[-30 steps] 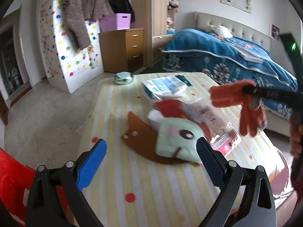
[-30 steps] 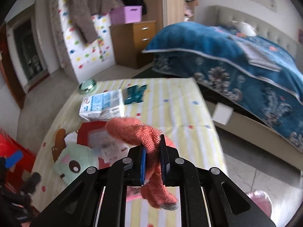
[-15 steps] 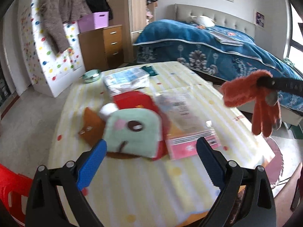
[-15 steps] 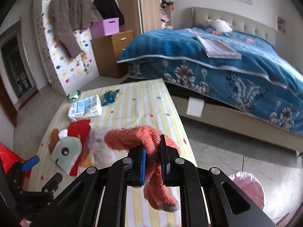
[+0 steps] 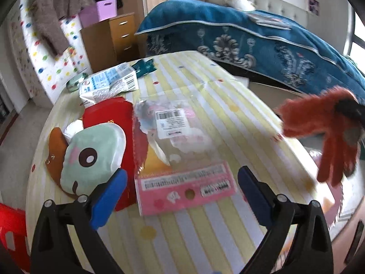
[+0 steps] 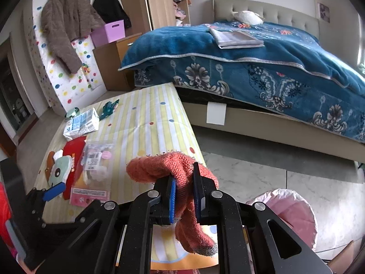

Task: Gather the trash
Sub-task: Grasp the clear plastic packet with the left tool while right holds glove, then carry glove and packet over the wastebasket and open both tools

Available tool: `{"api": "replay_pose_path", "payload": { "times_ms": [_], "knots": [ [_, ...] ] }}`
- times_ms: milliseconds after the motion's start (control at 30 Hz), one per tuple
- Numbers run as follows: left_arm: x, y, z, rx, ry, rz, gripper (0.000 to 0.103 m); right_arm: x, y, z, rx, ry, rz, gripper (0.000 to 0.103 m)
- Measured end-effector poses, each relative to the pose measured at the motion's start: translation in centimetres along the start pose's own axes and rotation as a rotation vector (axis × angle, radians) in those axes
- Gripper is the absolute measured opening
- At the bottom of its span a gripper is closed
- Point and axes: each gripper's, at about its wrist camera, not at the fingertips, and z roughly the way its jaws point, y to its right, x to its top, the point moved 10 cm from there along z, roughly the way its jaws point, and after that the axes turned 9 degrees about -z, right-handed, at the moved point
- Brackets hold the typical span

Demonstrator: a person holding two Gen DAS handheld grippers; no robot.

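Observation:
My right gripper point(image 6: 184, 197) is shut on an orange knitted glove point(image 6: 173, 171), which dangles past the table's right edge; the same glove point(image 5: 328, 132) shows at the right of the left wrist view. My left gripper point(image 5: 182, 191) stands open just above a clear packet with a pink header card point(image 5: 184, 187) on the striped yellow table point(image 5: 228, 105). A red envelope point(image 5: 109, 114), a mint plush pouch point(image 5: 93, 153), a tissue pack point(image 5: 109, 84) and a teal wrapper point(image 5: 143, 67) also lie on the table. A bin lined with a pink bag point(image 6: 289, 214) stands on the floor below the glove, to its right.
A bed with a blue blanket point(image 6: 251, 68) runs along the far side, close to the table. A wooden drawer unit point(image 5: 114, 38) and a dotted white panel point(image 6: 68, 80) with coats stand at the back left. Something red point(image 5: 11, 233) sits at the lower left.
The right gripper has carried the glove rightward, off the table toward the floor, and the pink bin has come into view. The left gripper has moved right from the plush pouch to over the pink-carded packet.

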Motion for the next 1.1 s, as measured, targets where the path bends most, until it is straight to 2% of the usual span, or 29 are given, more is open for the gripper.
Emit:
{"api": "replay_pose_path", "payload": {
  "times_ms": [100, 267, 433, 500, 533, 567, 600, 667, 700, 733, 767, 833, 933, 1100],
  "knots": [
    [0.2, -0.1, 1.2, 0.014, -0.029, -0.023, 0.096, -0.2, 0.2, 0.3, 0.006, -0.009, -0.001, 0.013],
    [0.7, 0.8, 2.5, 0.052, -0.038, 0.016, 0.096, -0.4, 0.0, 0.5, 0.012, -0.011, -0.01, 0.014],
    [1.2, 1.4, 3.2, 0.036, -0.045, -0.015, 0.095, -0.8, -0.1, 0.4, 0.013, -0.017, -0.015, 0.014],
    [1.3, 1.5, 3.2, 0.026, -0.034, -0.018, 0.088, -1.0, 0.0, 0.3, 0.012, -0.02, -0.015, 0.014],
    [1.3, 1.6, 3.0, 0.017, -0.032, -0.016, 0.078, -1.0, 0.0, 0.3, 0.013, -0.021, -0.014, 0.014],
    [1.3, 1.8, 2.7, 0.001, -0.032, -0.013, 0.063, -1.1, 0.1, 0.2, 0.013, -0.021, -0.013, 0.014],
    [1.3, 1.9, 2.6, 0.0, -0.031, -0.008, 0.058, -1.2, 0.2, 0.1, 0.012, -0.021, -0.012, 0.014],
    [1.0, 2.0, 2.1, -0.026, -0.032, 0.004, 0.036, -1.4, 0.3, -0.1, 0.013, -0.019, -0.006, 0.014],
    [0.8, 1.9, 1.8, -0.048, -0.034, 0.0, 0.03, -1.5, 0.4, -0.4, 0.013, -0.014, -0.004, 0.014],
    [0.6, 1.8, 1.6, -0.063, -0.037, -0.007, 0.017, -1.6, 0.4, -0.6, 0.012, -0.011, -0.004, 0.014],
    [0.4, 1.6, 1.2, -0.084, -0.044, -0.021, 0.008, -1.6, 0.5, -0.7, 0.012, -0.009, -0.004, 0.014],
    [0.0, 1.2, 0.5, -0.125, -0.041, -0.046, 0.004, -1.8, 0.8, -1.1, 0.012, -0.003, -0.002, 0.014],
    [0.1, 1.1, -1.9, -0.175, 0.017, -0.051, 0.004, -2.0, 1.2, -2.0, 0.008, 0.01, 0.006, 0.014],
    [0.9, 2.2, -7.1, -0.305, 0.099, -0.074, 0.004, -2.5, 2.0, -3.7, -0.002, 0.028, 0.025, 0.014]
  ]
}}
